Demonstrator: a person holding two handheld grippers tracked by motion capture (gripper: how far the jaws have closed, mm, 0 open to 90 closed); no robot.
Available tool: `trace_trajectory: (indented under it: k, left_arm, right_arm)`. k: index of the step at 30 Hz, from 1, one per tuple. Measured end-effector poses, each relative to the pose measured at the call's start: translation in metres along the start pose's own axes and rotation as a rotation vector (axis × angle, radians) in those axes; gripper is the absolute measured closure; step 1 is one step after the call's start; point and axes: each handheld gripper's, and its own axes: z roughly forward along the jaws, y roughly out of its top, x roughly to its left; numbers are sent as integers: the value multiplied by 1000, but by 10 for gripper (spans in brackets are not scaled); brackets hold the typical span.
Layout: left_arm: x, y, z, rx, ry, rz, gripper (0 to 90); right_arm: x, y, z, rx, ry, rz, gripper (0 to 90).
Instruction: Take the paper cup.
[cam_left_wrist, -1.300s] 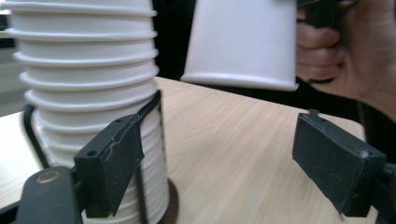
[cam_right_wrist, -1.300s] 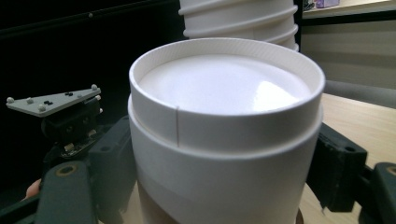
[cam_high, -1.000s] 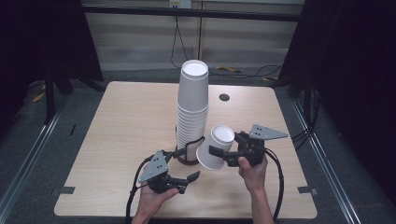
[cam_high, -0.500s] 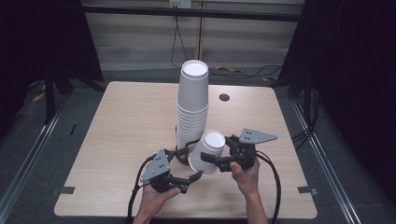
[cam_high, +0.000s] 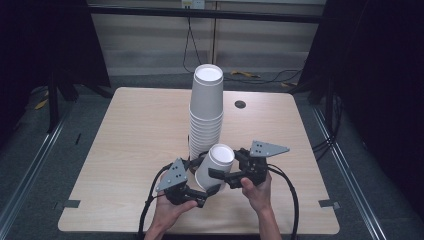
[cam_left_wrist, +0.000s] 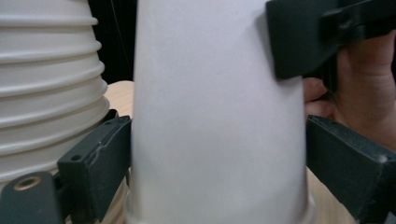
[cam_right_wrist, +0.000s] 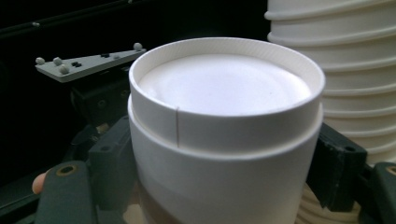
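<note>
A: What is on the left?

B: The left gripper (cam_high: 207, 192). Its jaws have just been opening. In the left gripper view they stand apart, one on each side of the bottom rim of the loose cup (cam_left_wrist: 219, 116). The left jaw sits right against the cup wall. The right jaw has a small gap.

A: Where is that cup?

B: Low at the front of the table (cam_high: 125, 150), just in front of the tall stack of cups (cam_high: 206, 115). It is upside down, so its flat base faces up and its wide rim is down. It leans a little toward the stack.

A: And on the right?

B: The right gripper (cam_high: 220, 175) is clamped on the cup up near its base. In the right gripper view a jaw presses on each side.

A: So which one has the cup?

B: I think the right one. The cup stands tall between them, with the left gripper low and the right gripper high. The right hand (cam_high: 257, 190) could lift it straight up.
</note>
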Motion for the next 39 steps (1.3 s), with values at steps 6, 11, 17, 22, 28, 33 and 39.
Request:
trace_trajectory:
  k: [6, 11, 17, 22, 28, 33, 39]
  left_arm:
    - [5, 1, 6, 18, -47, -28, 95]
    - [6, 0, 9, 28, -65, -36, 104]
    - [6, 2, 7, 30, -74, -37, 128]
    - [7, 3, 5, 54, -75, -48, 143]
    - [9, 5, 4, 69, -84, -50, 145]
    - [11, 6, 2, 86, -84, -53, 145]
    - [14, 4, -3, 119, -74, -37, 145]
  right_arm:
    - [2, -1, 4, -6, 16, 2, 226]
    - [1, -5, 3, -12, 21, 3, 226]
    - [1, -4, 2, -18, 30, 2, 216]
    - [0, -4, 4, -9, 37, 17, 200]
    - [-2, -4, 3, 11, 32, 38, 136]
    - [-1, -3, -2, 6, 15, 33, 137]
    - [-3, -3, -7, 16, -3, 31, 138]
